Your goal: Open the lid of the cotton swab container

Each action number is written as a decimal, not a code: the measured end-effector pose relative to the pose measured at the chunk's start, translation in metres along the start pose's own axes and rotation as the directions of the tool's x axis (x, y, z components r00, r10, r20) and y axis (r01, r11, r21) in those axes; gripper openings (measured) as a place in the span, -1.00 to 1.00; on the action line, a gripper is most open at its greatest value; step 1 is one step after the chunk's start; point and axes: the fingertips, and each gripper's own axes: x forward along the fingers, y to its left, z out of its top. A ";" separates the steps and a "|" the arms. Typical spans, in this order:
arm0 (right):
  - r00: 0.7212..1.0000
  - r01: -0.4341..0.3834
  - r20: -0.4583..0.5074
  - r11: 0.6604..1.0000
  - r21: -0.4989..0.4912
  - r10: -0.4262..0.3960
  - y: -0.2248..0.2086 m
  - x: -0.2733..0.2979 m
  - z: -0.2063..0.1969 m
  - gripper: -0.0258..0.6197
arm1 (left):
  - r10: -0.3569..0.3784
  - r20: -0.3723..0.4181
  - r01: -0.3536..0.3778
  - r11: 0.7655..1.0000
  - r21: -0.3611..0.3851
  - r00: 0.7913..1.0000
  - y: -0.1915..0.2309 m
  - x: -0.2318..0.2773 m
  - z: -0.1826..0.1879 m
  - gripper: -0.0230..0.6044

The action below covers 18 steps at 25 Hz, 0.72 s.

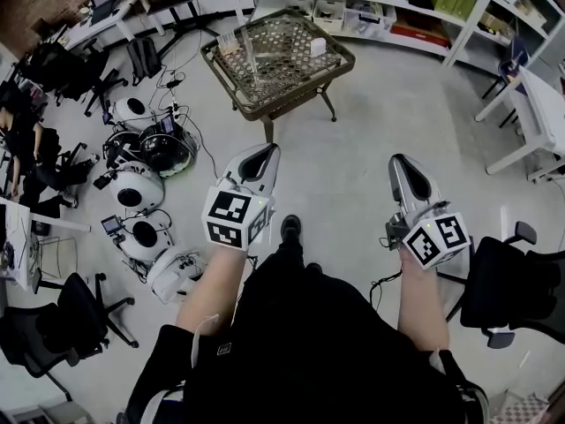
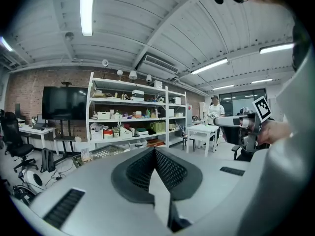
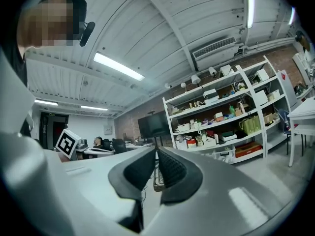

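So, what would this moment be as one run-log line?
left gripper: shut, empty | right gripper: slightly open, empty | table: ahead, not reached

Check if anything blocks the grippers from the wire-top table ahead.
Nothing visible. Only bare floor lies between the left gripper, the right gripper and the table; the white round machines sit off left.
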 end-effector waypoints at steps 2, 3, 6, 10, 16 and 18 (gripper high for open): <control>1.000 0.000 -0.004 1.000 0.007 0.000 -0.005 0.007 -0.002 -0.82 | 0.000 -0.003 0.000 1.000 -0.007 1.000 0.006 0.007 -0.002 -0.93; 1.000 0.002 -0.007 1.000 0.010 -0.002 -0.007 0.010 -0.002 -0.83 | 0.001 -0.005 -0.001 1.000 -0.012 1.000 0.010 0.010 -0.004 -0.93; 1.000 0.015 -0.016 1.000 0.015 -0.015 -0.017 0.023 -0.005 -0.83 | 0.003 -0.008 -0.003 1.000 -0.023 1.000 0.023 0.022 -0.005 -0.93; 0.999 0.028 -0.029 0.999 0.016 -0.027 -0.031 0.049 -0.008 -0.83 | 0.004 -0.010 -0.005 0.999 -0.036 1.000 0.049 0.043 -0.005 -0.93; 0.997 0.042 -0.066 0.999 0.020 -0.041 -0.052 0.099 -0.014 -0.83 | -0.011 -0.025 0.010 0.998 -0.060 1.000 0.087 0.086 -0.003 -0.93; 0.996 0.047 -0.079 0.999 0.026 -0.045 -0.057 0.116 -0.017 -0.82 | -0.020 -0.030 0.019 0.998 -0.064 0.999 0.098 0.101 -0.002 -0.93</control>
